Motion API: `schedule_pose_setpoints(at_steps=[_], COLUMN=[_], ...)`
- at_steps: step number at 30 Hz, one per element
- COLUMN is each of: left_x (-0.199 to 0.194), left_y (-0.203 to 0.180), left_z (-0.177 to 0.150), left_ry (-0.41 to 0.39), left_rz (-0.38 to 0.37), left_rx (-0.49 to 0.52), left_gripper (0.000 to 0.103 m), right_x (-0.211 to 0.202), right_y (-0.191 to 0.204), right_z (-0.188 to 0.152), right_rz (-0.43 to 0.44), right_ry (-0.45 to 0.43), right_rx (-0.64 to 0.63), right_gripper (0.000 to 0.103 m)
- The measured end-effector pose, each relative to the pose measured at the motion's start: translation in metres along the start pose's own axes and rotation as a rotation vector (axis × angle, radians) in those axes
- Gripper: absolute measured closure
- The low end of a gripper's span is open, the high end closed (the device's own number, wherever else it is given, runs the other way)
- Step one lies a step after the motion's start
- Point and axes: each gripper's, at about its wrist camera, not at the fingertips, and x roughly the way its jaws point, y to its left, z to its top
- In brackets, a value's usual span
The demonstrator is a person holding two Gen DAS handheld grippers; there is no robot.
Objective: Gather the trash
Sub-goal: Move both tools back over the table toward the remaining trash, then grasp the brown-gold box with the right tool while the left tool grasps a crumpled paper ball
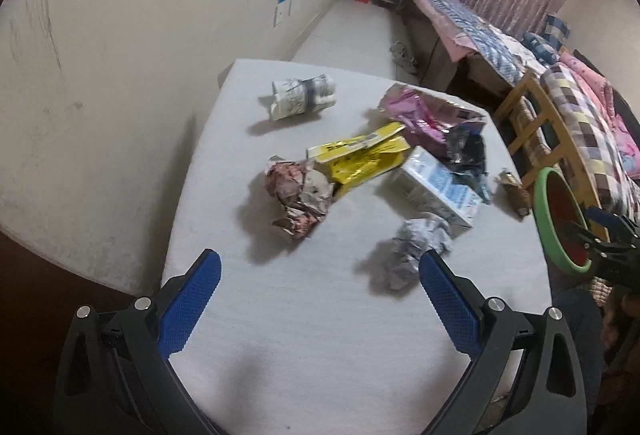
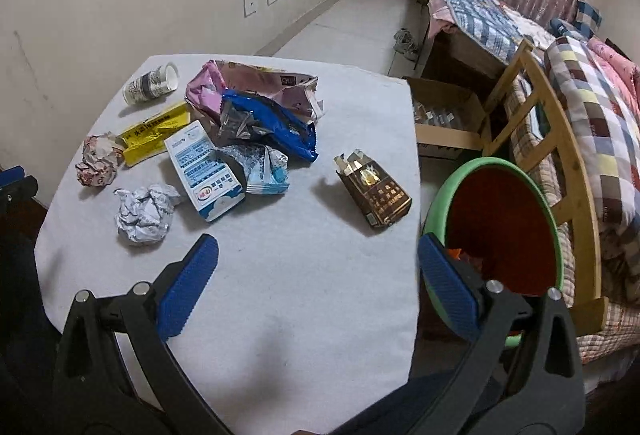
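Trash lies on a white table (image 1: 320, 335) (image 2: 300, 295): a crumpled white paper ball (image 1: 416, 247) (image 2: 144, 213), a reddish paper ball (image 1: 298, 195) (image 2: 98, 163), a yellow wrapper (image 1: 360, 159) (image 2: 154, 135), a blue-white carton (image 1: 440, 187) (image 2: 204, 175), a pink bag (image 1: 424, 111) (image 2: 256, 87), a blue wrapper (image 2: 272, 127), a paper cup (image 1: 304, 95) (image 2: 152, 83) and a brown cigarette pack (image 1: 514, 191) (image 2: 374, 191). A green-rimmed bin (image 1: 560, 219) (image 2: 496, 227) stands at the table's right. My left gripper (image 1: 320, 275) is open and empty, near the white ball. My right gripper (image 2: 318, 259) is open and empty, straddling the table's right edge.
A wooden chair (image 2: 560, 139) and a bed with a checked quilt (image 2: 592, 103) stand right of the bin. A cardboard box (image 2: 444, 119) sits on the floor beyond the table. A wall (image 1: 100, 75) runs along the left.
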Motion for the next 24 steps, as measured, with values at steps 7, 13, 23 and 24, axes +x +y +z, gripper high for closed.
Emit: schedule_pose_setpoints(at_steps=[7, 13, 23, 24], left_x=[0.035, 0.060, 0.103, 0.108], left_y=[0.005, 0.005, 0.011, 0.012], left_z=[0.014, 0.024, 0.031, 0.031], left_ry=[0.043, 0.073, 0.125, 0.134], left_rz=[0.023, 0.041, 0.058, 0.056], left_rx=[-0.008, -0.005, -0.041, -0.044], left_gripper=[0.008, 0.008, 0.009, 0.009], right_x=[0.029, 0.060, 0.118, 0.121], right_y=[-0.009, -0.026, -0.035, -0.036], right_z=[0.008, 0.021, 0.030, 0.030], right_rz=[-0.013, -0.030, -0.095, -0.096], right_ry=[0.032, 0.064, 0.164, 0.171], right_rx=[0.015, 0.001, -0.125, -0.132], right_gripper=[0.005, 0.005, 0.005, 0.005])
